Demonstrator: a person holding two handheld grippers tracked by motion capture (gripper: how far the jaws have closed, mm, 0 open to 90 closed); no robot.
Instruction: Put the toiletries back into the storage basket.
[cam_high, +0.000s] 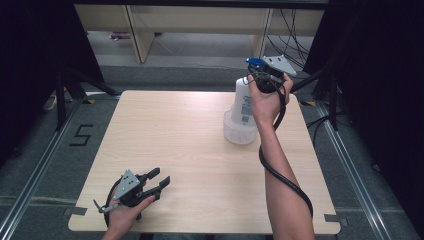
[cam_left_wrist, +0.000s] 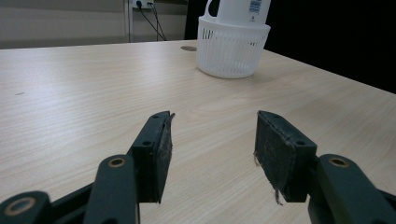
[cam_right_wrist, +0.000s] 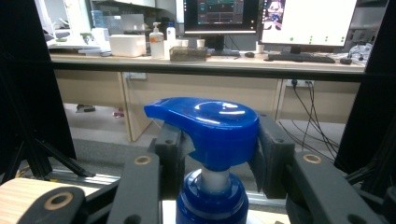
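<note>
Bottle (cam_high: 244, 102), white with a blue pump top, stands upright in a white slotted basket (cam_high: 239, 133) toward the far right of the tabletop (cam_high: 180, 145).

At the near left corner, the left gripper (cam_high: 162, 179) rests low in the person's left hand (cam_high: 125, 212). Its fingers (cam_left_wrist: 156, 149) are spread wide with nothing between them. Its own view crops the bottle at the top edge, hiding the pump, but shows the basket's fine slots.

At the right, the right hand (cam_high: 267, 102) covers part of the bottle's label, which is too small to read from above. The right gripper (cam_high: 257, 67) has its fingers (cam_right_wrist: 170, 149) pinching the pump head (cam_right_wrist: 208, 126). Its view shows a glossy blue nozzle pointing left and a blue collar below; the bottle's body is cut off.
</note>
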